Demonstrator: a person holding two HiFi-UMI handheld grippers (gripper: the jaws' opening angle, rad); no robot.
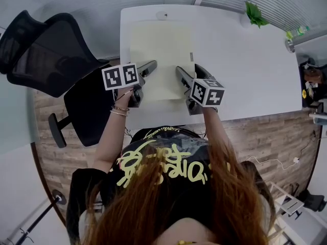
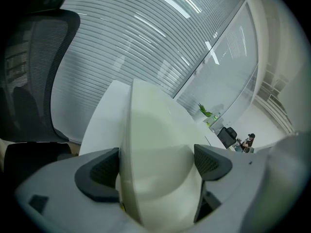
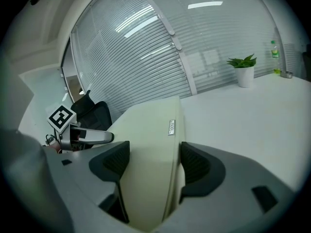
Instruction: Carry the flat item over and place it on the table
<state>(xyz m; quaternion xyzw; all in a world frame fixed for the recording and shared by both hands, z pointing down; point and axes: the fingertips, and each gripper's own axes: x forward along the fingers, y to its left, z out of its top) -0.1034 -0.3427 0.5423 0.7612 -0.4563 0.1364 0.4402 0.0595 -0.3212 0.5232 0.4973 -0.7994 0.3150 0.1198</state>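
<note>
On flat item [image 3: 146,130] edge, small tag [image 3: 171,127]: print illegible. Yellow shirt lettering [image 1: 153,165]: unreadable.

Label [image 3: 171,127] on flat item [image 3: 146,144] unreadable, chair [image 2: 29,81] cropped left

Clamped between the dark pads [image 2: 99,171] of the left gripper [image 2: 155,165]: cream flat item [image 2: 155,130]. Beneath the item, white table [image 2: 103,116]; left of it, black chair [image 2: 29,76]; beyond, green plant [image 2: 205,111].

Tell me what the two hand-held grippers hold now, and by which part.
Both hold the pale flat item. The left hand-held gripper clamps its near end on the left side, the right hand-held gripper its near end on the right side.
</note>
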